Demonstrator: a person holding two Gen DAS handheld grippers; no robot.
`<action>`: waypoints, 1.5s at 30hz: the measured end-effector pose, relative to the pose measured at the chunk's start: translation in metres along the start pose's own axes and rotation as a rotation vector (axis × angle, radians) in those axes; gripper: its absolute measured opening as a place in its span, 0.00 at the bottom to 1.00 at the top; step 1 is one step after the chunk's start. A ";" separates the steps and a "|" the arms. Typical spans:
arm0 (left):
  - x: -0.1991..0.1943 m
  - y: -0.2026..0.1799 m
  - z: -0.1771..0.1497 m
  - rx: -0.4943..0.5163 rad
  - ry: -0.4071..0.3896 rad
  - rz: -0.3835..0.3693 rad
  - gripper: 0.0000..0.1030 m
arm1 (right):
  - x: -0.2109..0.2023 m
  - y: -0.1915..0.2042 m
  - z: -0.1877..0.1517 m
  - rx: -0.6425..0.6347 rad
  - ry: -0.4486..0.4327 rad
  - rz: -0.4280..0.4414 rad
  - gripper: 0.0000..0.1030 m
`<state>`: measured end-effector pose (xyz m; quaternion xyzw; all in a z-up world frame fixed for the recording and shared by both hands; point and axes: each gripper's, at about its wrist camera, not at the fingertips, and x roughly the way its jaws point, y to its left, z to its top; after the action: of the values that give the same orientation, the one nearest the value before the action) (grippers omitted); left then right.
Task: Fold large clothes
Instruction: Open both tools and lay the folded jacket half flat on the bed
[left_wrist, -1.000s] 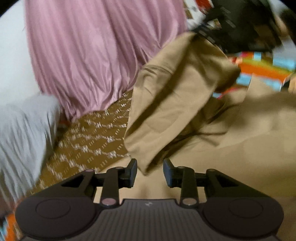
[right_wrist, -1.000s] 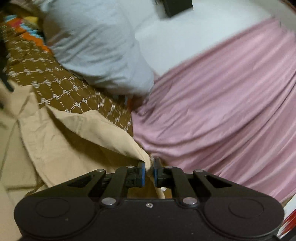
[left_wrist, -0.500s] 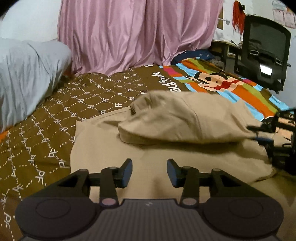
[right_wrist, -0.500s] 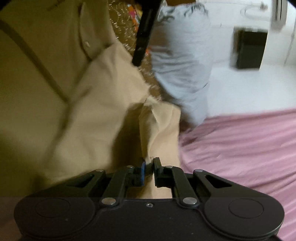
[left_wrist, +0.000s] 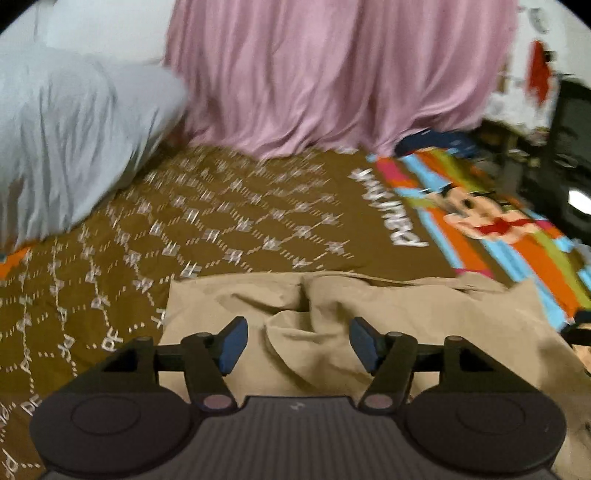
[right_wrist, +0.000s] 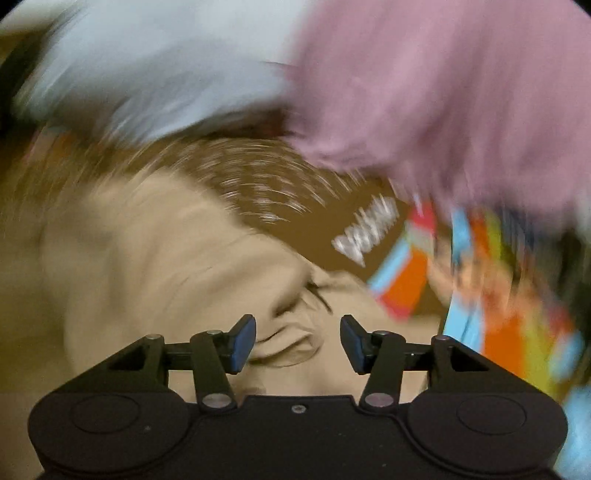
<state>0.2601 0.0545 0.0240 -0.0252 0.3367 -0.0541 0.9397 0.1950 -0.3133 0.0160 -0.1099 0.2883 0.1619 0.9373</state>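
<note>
A large tan garment (left_wrist: 406, 314) lies folded and rumpled on the bed, with its far edge across the brown patterned cover. My left gripper (left_wrist: 297, 343) is open and empty, low over a fold of the cloth. In the right wrist view, which is badly blurred, the tan garment (right_wrist: 147, 258) fills the lower left. My right gripper (right_wrist: 297, 341) is open and empty just above a wrinkle in it.
A brown patterned bed cover (left_wrist: 229, 221) with a bright cartoon print (left_wrist: 491, 229) lies under the garment. A grey pillow (left_wrist: 62, 147) sits at the far left. A pink curtain (left_wrist: 332, 74) hangs behind the bed. A dark chair (left_wrist: 569, 166) stands at the far right.
My right gripper has opened and let go of the tan cloth it was pinching. The cloth now lies on the bed. Both grippers have swung over the garment.
</note>
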 end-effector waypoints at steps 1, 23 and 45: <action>0.012 0.001 0.003 -0.035 0.021 0.021 0.62 | 0.013 -0.020 0.006 0.158 0.031 0.026 0.51; 0.066 0.031 -0.026 -0.103 0.151 0.259 0.45 | 0.143 -0.021 0.014 0.171 0.100 -0.090 0.24; 0.091 -0.048 -0.048 0.161 0.150 0.096 0.61 | 0.158 0.065 -0.004 -0.030 0.078 -0.020 0.45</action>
<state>0.2954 -0.0043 -0.0670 0.0706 0.4013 -0.0377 0.9124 0.2930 -0.2168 -0.0853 -0.1330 0.3210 0.1524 0.9252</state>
